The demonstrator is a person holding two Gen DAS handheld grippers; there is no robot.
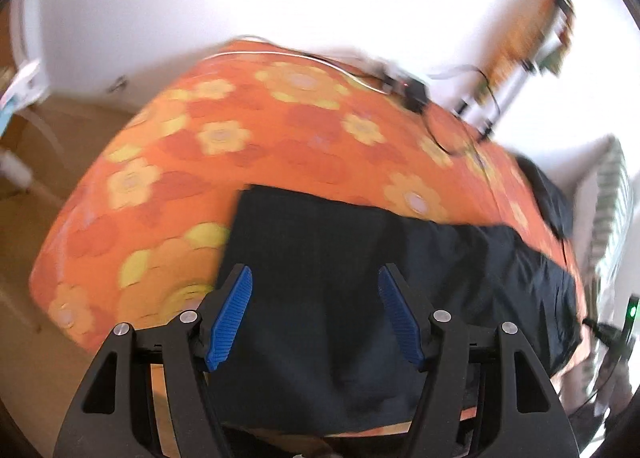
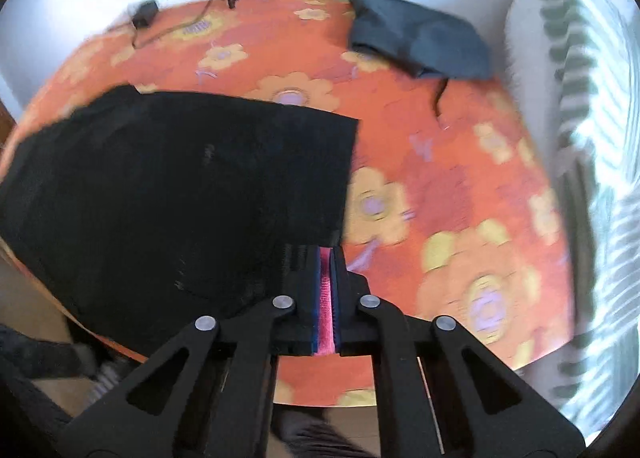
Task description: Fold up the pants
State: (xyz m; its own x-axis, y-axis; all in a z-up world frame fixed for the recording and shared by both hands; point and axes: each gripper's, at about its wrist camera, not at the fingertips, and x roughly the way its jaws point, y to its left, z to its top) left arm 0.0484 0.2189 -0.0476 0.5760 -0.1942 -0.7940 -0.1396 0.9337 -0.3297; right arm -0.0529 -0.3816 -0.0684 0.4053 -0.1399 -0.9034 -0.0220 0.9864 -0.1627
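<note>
While one pair of black pants (image 1: 360,278) lies flat, a second dark garment (image 2: 416,38) sits crumpled.

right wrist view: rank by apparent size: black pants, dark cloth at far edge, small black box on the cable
1. black pants, largest, though also nearest the camera
2. dark cloth, far edge of the orange flowered cover
3. small black box, smallest

Fisheye and distance skew true sizes.

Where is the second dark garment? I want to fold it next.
In the right wrist view the crumpled dark garment lies at the far right corner of the orange flowered bedspread, beside the striped pillow, apart from the black pants.
</note>
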